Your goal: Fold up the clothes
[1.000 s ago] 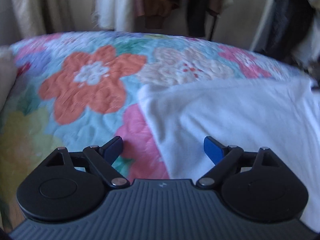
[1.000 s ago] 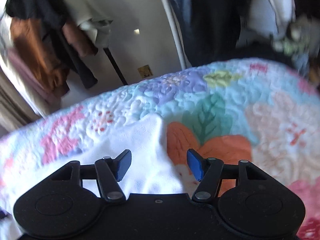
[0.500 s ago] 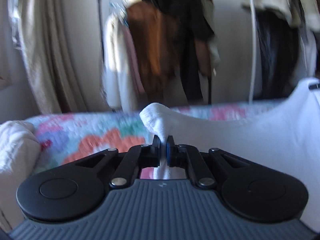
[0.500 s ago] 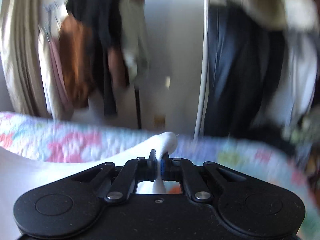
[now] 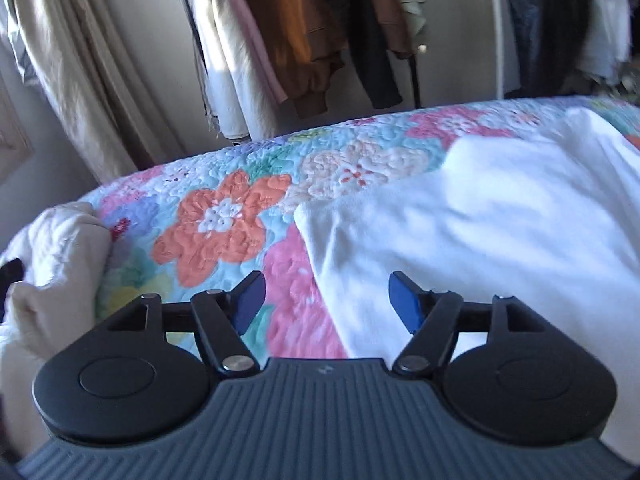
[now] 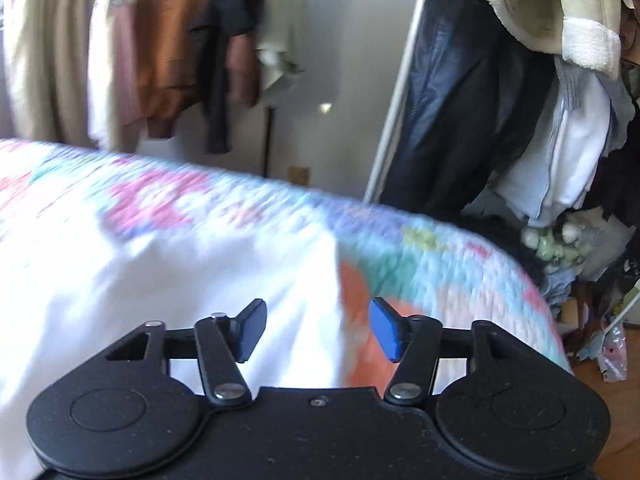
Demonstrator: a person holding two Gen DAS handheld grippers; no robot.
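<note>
- On the floral quilt (image 5: 224, 216), the white garment (image 5: 480, 220) lies flat, to the right in the left wrist view.
- Left wrist view only: cream bedding (image 5: 52, 264) at far left.
- Right wrist view only: white rack pole (image 6: 400, 96), heavy blur.
- No legible writing.
- Left gripper (image 5: 326, 300): jaws spread, garment edge between them, untouched.
- Right gripper (image 6: 318, 330): jaws spread over the garment's right edge.

Home bedroom: bed under floral quilt (image 5: 224, 216), curtain (image 5: 80, 60), clothes rack (image 6: 400, 92) crowded with hanging jackets (image 5: 304, 28).
</note>
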